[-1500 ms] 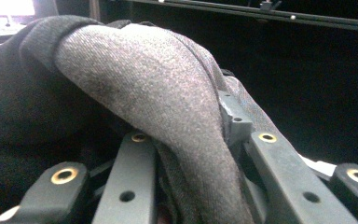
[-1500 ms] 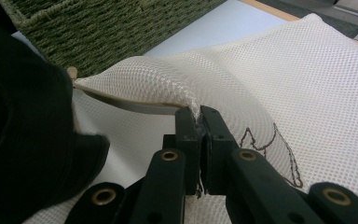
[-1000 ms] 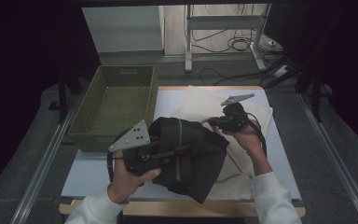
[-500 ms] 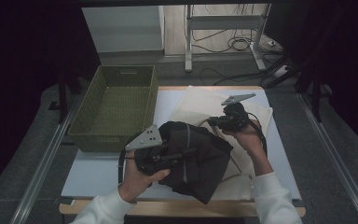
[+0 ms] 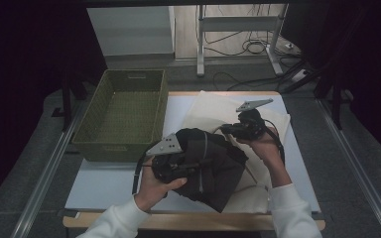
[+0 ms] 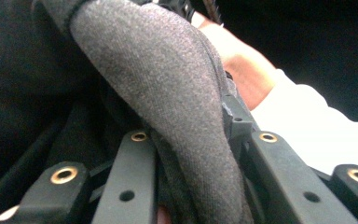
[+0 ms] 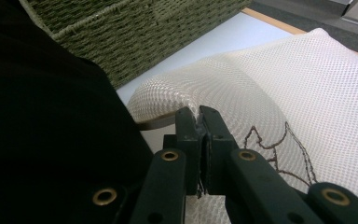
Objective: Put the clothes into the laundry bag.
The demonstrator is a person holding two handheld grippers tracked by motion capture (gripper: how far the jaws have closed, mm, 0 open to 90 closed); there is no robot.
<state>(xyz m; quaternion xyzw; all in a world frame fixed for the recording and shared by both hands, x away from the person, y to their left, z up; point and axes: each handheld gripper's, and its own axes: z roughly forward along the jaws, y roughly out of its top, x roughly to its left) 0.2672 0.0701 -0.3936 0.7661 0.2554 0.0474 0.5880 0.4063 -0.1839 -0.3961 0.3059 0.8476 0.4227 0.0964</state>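
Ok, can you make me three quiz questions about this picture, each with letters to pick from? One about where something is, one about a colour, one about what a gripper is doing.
1. Where is the basket?
A. On the table's left side
B. On top of the white mesh bag
C. On the floor

2. What colour is the cloth in the left gripper?
A. Red
B. Dark grey to black
C. Yellow

3. What is the right gripper doing?
A. Standing wide open
B. Holding a cup
C. Pinching the white mesh bag

Answers: 1 A, the high view shows it left of the bag. 2 B, dark fabric bulges between the jaws. 3 C, the jaws are shut on the mesh edge.
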